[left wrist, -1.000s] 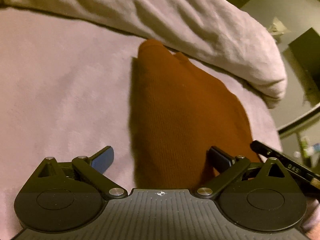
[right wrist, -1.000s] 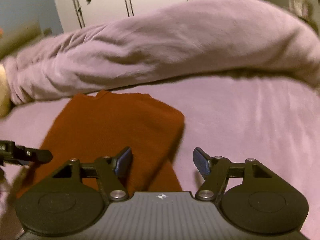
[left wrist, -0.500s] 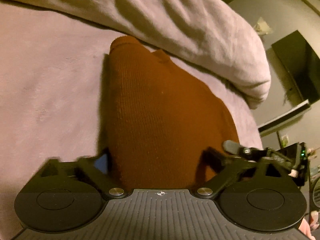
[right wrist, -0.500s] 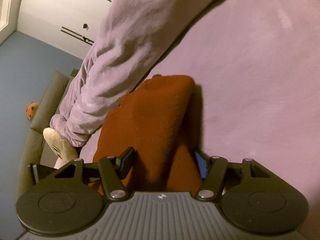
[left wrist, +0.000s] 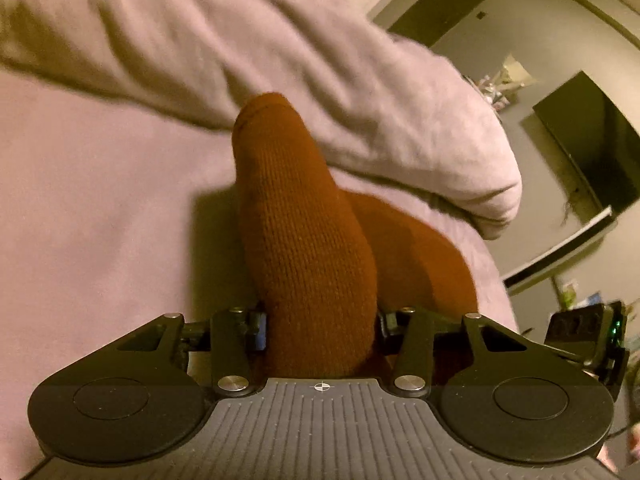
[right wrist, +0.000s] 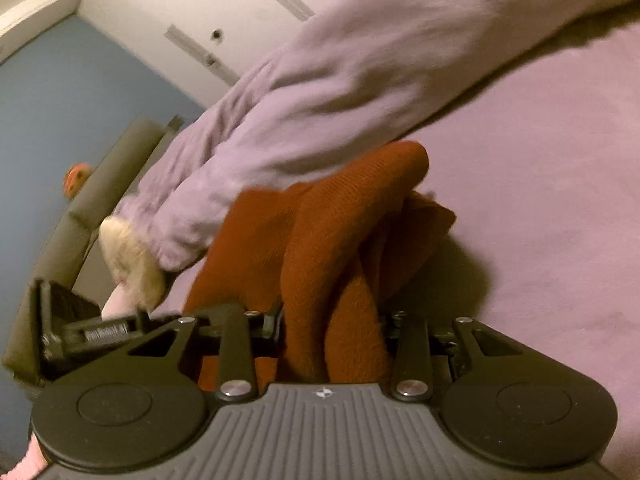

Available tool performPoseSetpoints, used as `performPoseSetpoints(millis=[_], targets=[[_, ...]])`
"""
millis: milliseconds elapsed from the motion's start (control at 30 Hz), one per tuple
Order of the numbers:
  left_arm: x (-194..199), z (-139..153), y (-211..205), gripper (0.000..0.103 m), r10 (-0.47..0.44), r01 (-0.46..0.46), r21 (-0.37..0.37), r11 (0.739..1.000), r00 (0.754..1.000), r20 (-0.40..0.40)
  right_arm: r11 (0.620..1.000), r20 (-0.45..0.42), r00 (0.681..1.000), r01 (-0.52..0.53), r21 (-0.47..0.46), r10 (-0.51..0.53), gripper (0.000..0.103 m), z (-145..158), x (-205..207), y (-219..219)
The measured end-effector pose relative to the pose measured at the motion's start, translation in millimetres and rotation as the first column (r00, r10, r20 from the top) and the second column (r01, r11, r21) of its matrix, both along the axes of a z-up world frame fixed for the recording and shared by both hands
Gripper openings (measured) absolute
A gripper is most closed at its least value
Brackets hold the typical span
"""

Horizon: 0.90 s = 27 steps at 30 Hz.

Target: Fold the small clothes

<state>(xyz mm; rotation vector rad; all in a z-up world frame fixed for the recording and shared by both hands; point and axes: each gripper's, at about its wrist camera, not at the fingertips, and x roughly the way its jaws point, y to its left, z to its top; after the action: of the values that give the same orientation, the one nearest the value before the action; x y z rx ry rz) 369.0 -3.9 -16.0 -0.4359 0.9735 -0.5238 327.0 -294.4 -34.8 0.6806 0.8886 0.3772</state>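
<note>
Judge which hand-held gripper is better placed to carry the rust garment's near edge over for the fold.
Neither alone, probably: the left hand-held gripper and the right hand-held gripper have each just closed on the rust garment, its bunched near edge raised off the pink bed cover.

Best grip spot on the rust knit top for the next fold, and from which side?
Near hem corners, approached from the near edge. The rust knit top is already bunched between the fingers of the left gripper and the right gripper, whose jaws have just been closing; its far end lies against the rolled blanket.
</note>
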Motion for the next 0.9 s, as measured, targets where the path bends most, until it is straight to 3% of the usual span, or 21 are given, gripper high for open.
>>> performPoseSetpoints(millis=[100,167,233,300,367,467,567,633,733,800,833,900], targets=[[-17.8,13.0,29.2,0.051,0.028,-0.030,0.081,0.996,0.999,0.030,0.999,0.016,0.999,-0.045,0.010,0.045,0.035,3.1,-2.2,30.9],[-26.7,7.0,52.3,0.054,0.087,-0.087,0.105,0.991,0.996,0.004,0.997,-0.002,0.998,-0.057,0.052,0.057,0.035,-4.0,-2.2,50.1],[-33.7,-9.2,71.8,0.062,0.164,-0.155,0.164,0.974,0.986,-0.040,0.997,-0.011,0.997,-0.073,0.030,0.074,0.038,-10.2,-3.7,71.3],[-46.5,-19.8,88.0,0.064,0.231,-0.212,0.224,0.951,0.971,-0.064,0.998,-0.043,0.997,-0.061,-0.035,0.059,0.051,-15.3,-7.0,87.8],[-72.9,-16.9,106.9,0.067,0.249,-0.244,0.175,0.954,0.968,-0.008,0.995,-0.035,0.999,0.003,-0.098,-0.007,0.058,-10.7,-19.1,93.0],[-122.0,-7.7,119.8,0.076,0.262,-0.273,0.194,0.942,0.962,0.082,0.991,-0.014,0.993,0.113,-0.068,-0.114,0.067,0.1,-58.6,81.1],[-160.4,-8.1,115.5,0.077,0.228,-0.267,0.297,0.917,0.961,0.157,0.982,-0.028,0.982,0.186,-0.021,-0.186,0.067,1.0,-105.4,63.3],[-177.2,-12.1,108.9,0.078,0.194,-0.244,0.316,0.917,0.964,0.180,0.976,-0.060,0.974,0.218,0.010,-0.217,0.067,-2.6,-131.1,62.4],[-182.7,-17.0,92.7,0.078,0.124,-0.170,0.351,0.921,0.981,0.152,0.965,-0.112,0.968,0.236,0.116,-0.223,0.067,-17.0,-145.2,73.8],[-179.3,-13.8,83.7,0.078,0.108,-0.162,0.350,0.923,0.980,0.168,0.966,-0.139,0.967,0.231,0.112,-0.215,0.065,-21.9,-142.1,84.5],[-174.5,-13.3,79.7,0.078,0.118,-0.171,0.347,0.922,0.978,0.171,0.968,-0.128,0.969,0.225,0.107,-0.211,0.063,-21.4,-138.7,89.5],[-163.9,-14.8,74.2,0.078,0.156,-0.203,0.353,0.913,0.975,0.157,0.969,-0.117,0.971,0.221,0.112,-0.208,0.040,-20.0,-132.9,96.8]])
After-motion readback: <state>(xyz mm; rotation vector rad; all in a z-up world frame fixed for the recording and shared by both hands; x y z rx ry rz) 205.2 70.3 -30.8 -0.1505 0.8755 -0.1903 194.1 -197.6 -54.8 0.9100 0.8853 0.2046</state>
